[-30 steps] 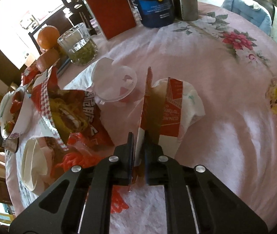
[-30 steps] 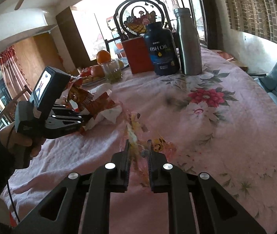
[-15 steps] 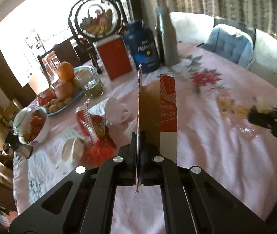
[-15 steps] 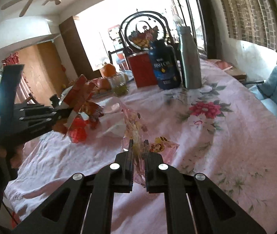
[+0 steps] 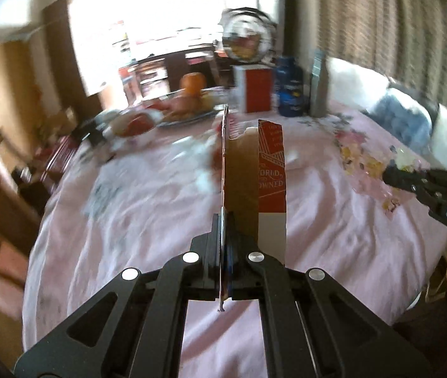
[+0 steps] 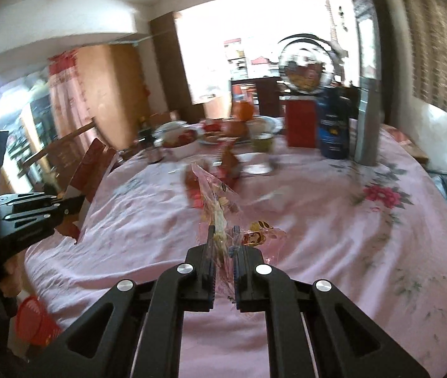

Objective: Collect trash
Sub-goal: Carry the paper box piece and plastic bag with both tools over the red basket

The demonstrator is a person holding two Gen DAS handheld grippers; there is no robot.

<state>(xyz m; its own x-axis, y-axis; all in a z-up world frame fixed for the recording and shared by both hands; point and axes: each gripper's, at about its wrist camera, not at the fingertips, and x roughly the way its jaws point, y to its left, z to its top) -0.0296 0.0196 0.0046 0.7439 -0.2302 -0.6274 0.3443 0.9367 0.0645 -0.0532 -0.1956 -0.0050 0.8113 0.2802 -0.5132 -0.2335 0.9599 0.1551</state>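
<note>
My left gripper is shut on a torn red and brown cardboard carton and holds it upright above the pink tablecloth. It also shows at the left of the right wrist view, with the carton. My right gripper is shut on a clear plastic wrapper with cartoon print, lifted off the table. It shows at the right of the left wrist view with the wrapper. More wrappers lie mid-table, blurred.
At the far side stand a red box, a blue fish oil jar, a steel bottle, a glass, fruit plates and a bowl. A red bin is below the table's left edge.
Both grippers have lifted and pulled back from the table with their trash. The carton has left the wrapper pile. The views now take in the whole table.
</note>
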